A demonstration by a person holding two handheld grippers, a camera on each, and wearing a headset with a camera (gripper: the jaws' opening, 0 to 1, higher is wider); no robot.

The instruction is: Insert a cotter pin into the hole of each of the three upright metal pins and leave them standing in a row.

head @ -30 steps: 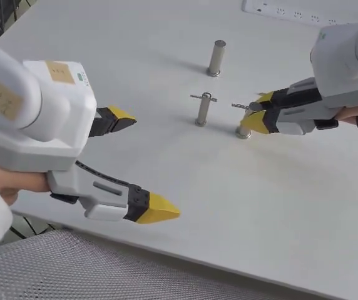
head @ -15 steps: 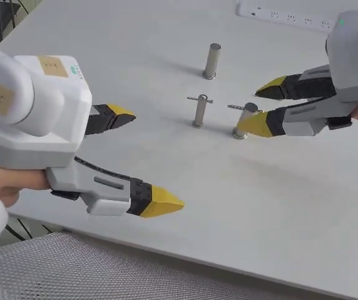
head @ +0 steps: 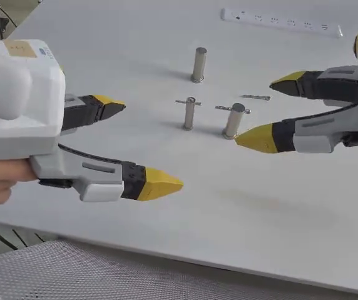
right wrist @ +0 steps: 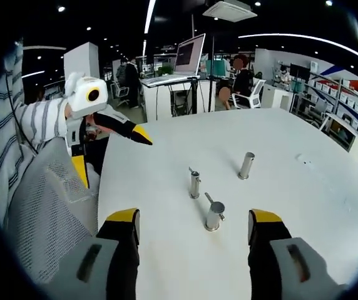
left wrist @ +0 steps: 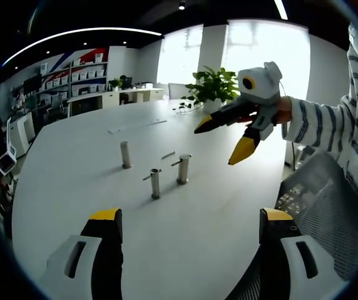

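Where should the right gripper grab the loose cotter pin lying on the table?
Take the loose cotter pin from above, jaws across its thin shaft near one end. It lies flat on the table, so a side approach likely has little to pinch; an end grip leaves the rest free for the bare pin. Which end is looped I cannot tell.

A power strip (head: 281, 22) lies at the white table's (head: 260, 219) far edge; a mesh chair (head: 104, 275) sits nearside.

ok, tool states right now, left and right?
Left yellow-tipped tool: open, holding nothing.
Right yellow-tipped tool: open, holding nothing.
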